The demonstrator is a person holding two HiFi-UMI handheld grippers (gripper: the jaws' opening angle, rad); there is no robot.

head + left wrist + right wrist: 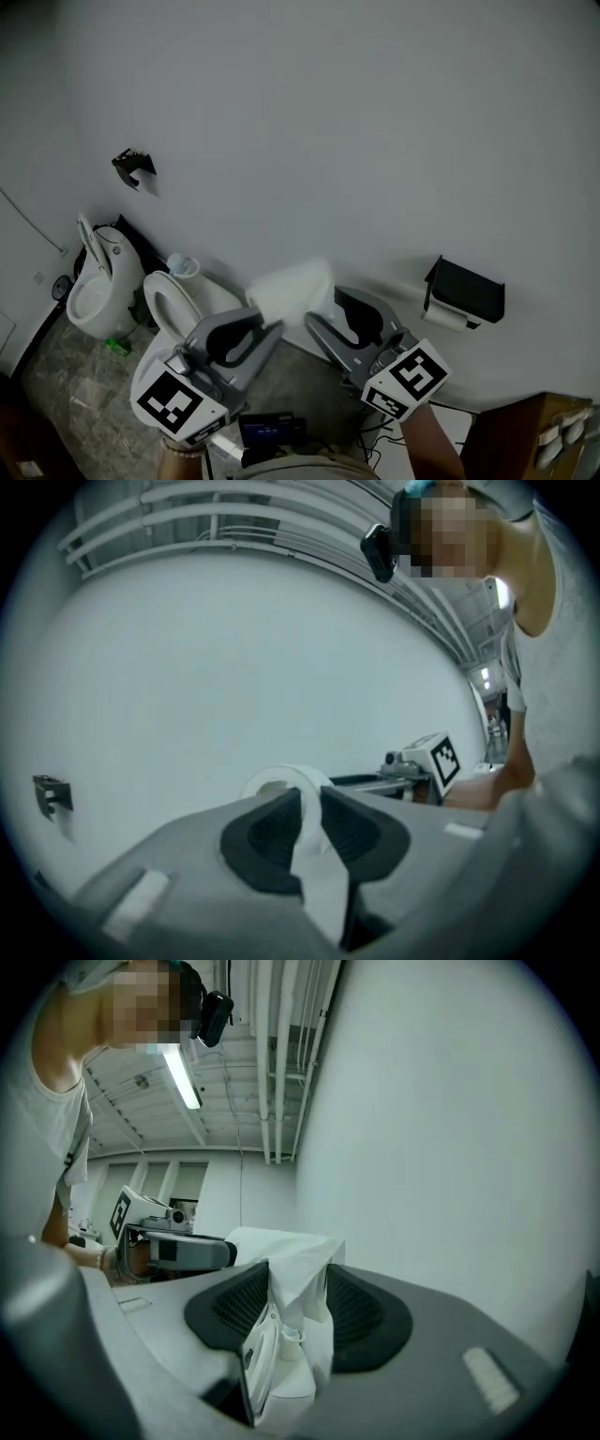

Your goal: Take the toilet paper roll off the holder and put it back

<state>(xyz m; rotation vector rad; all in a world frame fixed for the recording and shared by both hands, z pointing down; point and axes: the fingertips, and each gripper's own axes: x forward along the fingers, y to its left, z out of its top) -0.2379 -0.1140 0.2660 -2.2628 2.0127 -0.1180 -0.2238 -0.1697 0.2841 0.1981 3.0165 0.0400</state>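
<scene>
**A:** Toilet paper roll [292, 289], who has it?

**B:** Left claw [309, 797], jaws narrow, pinching its wall. Right claw [298, 1286] stands wide, a loose sheet [289, 1246] between its jaws.

**A:** Risk?

**B:** With one thin grip, it could swing, unwind or drop before reaching the holder [466, 290] beyond the right claw.

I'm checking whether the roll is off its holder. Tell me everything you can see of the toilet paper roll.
The toilet paper roll is white, soft-looking paper wound round an open centre, seen as a ring in the left gripper view. It is clear of the black holder, in the air before the wall, between the two grippers. The left gripper is shut on its side. A loose, crumpled sheet stands between the wide-apart jaws of the right gripper.
</scene>
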